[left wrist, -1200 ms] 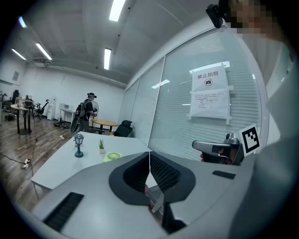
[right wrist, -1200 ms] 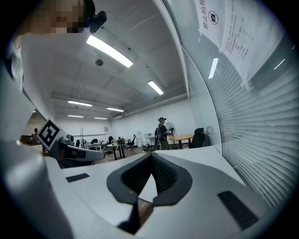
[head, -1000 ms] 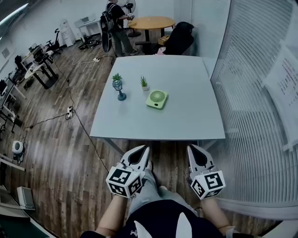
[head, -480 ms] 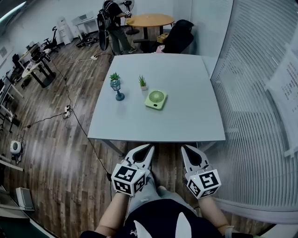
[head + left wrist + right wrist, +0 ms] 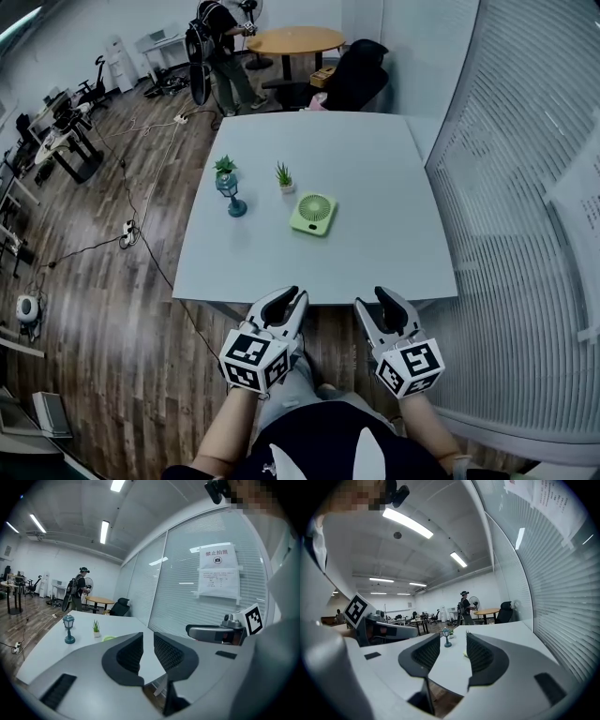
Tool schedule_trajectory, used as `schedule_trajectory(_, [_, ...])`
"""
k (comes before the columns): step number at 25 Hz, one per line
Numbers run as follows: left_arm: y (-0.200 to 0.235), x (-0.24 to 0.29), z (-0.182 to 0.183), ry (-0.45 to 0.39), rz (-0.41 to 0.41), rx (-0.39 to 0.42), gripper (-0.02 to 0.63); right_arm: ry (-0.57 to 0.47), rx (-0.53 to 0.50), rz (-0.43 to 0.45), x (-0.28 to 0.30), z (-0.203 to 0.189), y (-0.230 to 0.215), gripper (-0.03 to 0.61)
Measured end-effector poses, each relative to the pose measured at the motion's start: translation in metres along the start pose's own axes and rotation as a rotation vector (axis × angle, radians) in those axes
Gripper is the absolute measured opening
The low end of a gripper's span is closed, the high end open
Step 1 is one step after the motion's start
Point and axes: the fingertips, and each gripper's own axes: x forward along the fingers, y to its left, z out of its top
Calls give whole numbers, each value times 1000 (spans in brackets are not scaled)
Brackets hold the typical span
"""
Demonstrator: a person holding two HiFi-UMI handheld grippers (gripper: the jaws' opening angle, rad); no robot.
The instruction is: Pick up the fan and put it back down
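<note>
A pale worktop (image 5: 375, 216) carries a flat green fan (image 5: 313, 213) near its middle. A small potted plant (image 5: 283, 176) stands just beyond the fan to the left, and a little blue lamp (image 5: 232, 197) further left, each apart from the others. Below the worktop's near edge, over the wooden floor (image 5: 112, 309), the left gripper (image 5: 292, 296) and right gripper (image 5: 372, 300) sit side by side, pointing at the worktop. Their fingers have just been opening, the right pair wider, with nothing between them. Far off, a person (image 5: 217, 47) stands beside a round wooden table (image 5: 295, 39).
</note>
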Motion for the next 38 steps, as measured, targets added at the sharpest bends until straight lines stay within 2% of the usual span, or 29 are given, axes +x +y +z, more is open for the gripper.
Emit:
schedule_trajectory(3, [15,9,3,11,-14,0,134,14,3,-18,14,1,-4,187])
schedule_trajectory(10, [54,41,7,45,-23,16,261,58,20,-29,58,-1,-17,243])
schedule_trajectory(13, [69,51,10,62,-30,25,269,74,27,-26,77,0,-20,268])
schedule_trajectory(25, [125,87,24,108,-55,51,270,86,62,-55,138,7,-35,272])
schedule_trajectory(38, [182,122,34,141,-124,65,270,88,128,-152,186,-2,-55,268])
